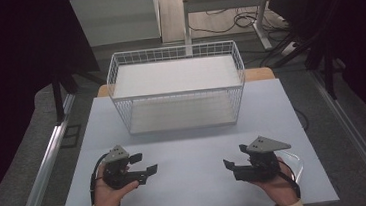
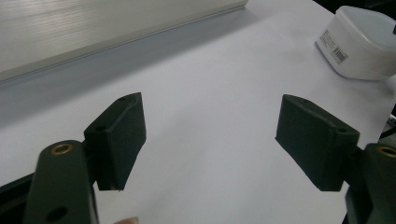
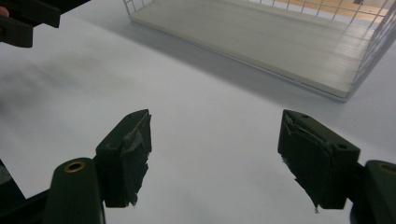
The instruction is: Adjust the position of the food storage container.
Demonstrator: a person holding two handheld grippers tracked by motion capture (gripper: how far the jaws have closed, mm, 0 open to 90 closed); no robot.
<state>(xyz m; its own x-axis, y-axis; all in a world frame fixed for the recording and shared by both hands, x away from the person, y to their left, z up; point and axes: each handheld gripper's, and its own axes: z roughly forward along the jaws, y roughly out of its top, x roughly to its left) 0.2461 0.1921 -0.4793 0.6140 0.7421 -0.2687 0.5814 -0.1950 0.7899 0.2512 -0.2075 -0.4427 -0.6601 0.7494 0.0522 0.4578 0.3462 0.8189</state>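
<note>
My left gripper (image 1: 144, 164) is held in a hand low over the pale table (image 1: 193, 187) at the front left. It is open, with nothing between its jaws (image 2: 210, 140). At the front right my right gripper (image 1: 235, 157) is also open and holds nothing (image 3: 215, 154). The two point toward each other across a bare stretch of table. A white wire basket (image 1: 174, 49) with a white board as its floor stands at the back middle. Its near corner (image 3: 369, 46) lies ahead of the right gripper. The left gripper's tip (image 3: 23, 21) shows at the top left of the right gripper view.
A clear plastic box with a barcode label (image 2: 359, 42) lies on the table by the right hand (image 1: 292, 162). The basket's pale base board (image 2: 93, 32) runs along the top of the left gripper view. Dark floor, metal rails and cables surround the table.
</note>
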